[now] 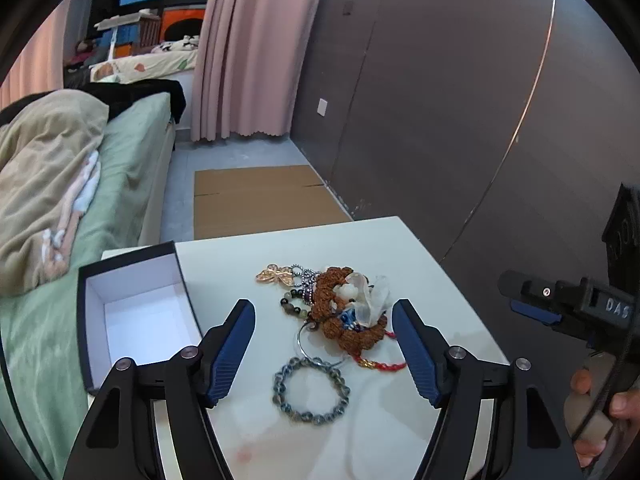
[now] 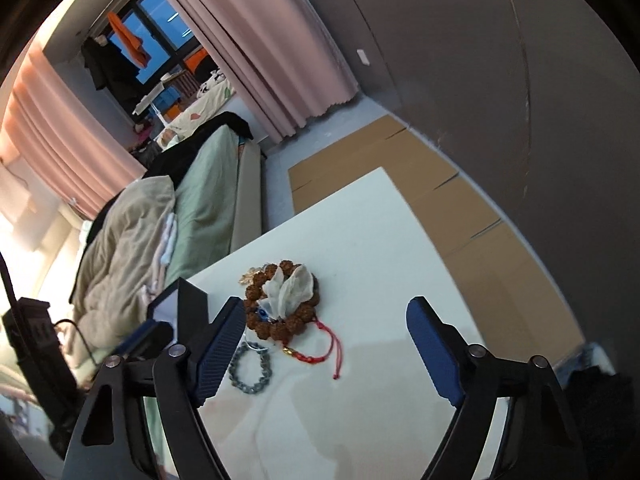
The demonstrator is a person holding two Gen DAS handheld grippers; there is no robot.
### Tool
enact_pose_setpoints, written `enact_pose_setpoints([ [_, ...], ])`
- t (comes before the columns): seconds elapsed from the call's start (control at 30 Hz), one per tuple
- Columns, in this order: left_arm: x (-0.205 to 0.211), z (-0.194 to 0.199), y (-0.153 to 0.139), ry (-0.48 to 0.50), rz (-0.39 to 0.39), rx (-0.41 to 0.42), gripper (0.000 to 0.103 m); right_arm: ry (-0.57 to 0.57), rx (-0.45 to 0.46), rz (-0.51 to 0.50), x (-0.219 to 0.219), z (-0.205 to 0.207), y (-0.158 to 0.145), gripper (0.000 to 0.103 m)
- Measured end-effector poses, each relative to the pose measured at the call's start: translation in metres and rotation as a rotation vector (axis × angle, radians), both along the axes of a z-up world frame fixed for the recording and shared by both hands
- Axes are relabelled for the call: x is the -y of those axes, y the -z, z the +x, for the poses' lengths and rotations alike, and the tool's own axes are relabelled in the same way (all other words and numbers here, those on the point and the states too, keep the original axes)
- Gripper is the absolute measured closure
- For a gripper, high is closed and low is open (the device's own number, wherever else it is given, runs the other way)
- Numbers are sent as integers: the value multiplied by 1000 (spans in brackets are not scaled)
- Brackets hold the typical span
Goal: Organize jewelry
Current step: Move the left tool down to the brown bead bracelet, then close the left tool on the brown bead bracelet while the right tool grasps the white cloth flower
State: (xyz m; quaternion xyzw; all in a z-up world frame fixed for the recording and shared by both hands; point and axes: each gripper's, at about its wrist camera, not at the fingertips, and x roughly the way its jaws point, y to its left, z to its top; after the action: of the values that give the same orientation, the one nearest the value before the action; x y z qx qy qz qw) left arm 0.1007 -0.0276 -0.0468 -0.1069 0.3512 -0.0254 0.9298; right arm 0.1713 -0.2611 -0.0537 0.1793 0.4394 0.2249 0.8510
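- Far left, left wrist view: green-sheeted bed with a rumpled beige blanket on top.
- Next, at the left edge of the white square table: open dark blue cardboard box with a white lining, nothing visible inside.
- Over the table's near part: left gripper, blue-padded fingers spread apart, nothing pinched; grey-blue glass bead bracelet lying flat on the table between and just below them.
- Beyond that bracelet, mid-table: tangled heap of jewelry, with a gold butterfly-shaped ornament at its left, a silver bead chain beside it, a string of dark and green round beads, a brown knobbly seed-bead bracelet and a translucent white gauze pouch resting on the seed beads.
- At the heap's near right edge: red woven cord bracelet with a gold charm, touching the seed beads.
- Right edge of the same view: right gripper in a person's hand, off the table's side.
- Right wrist view: right gripper, fingers splayed wide above bare tabletop, gripping nothing; heap just beyond its left finger.
- Behind: pink pleated curtain, flattened brown cardboard on the floor, dark grey wall panels.
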Motion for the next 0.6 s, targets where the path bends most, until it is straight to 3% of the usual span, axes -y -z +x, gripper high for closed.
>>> enact_pose_setpoints([
  [0.17, -6, 20, 14, -11, -5, -57, 42, -42, -67, 57, -18, 21, 18, 35],
  [0.33, -21, 38, 20, -32, -22, -71, 42, -67, -120, 72, -38, 42, 35, 37],
  [0.47, -30, 46, 18, -38, -61, -69, 42, -96, -155, 73, -54, 52, 45, 48],
  [0.6, -33, 50, 18, -37, -71, -66, 42, -116, -181, 47, -72, 59, 56, 51],
])
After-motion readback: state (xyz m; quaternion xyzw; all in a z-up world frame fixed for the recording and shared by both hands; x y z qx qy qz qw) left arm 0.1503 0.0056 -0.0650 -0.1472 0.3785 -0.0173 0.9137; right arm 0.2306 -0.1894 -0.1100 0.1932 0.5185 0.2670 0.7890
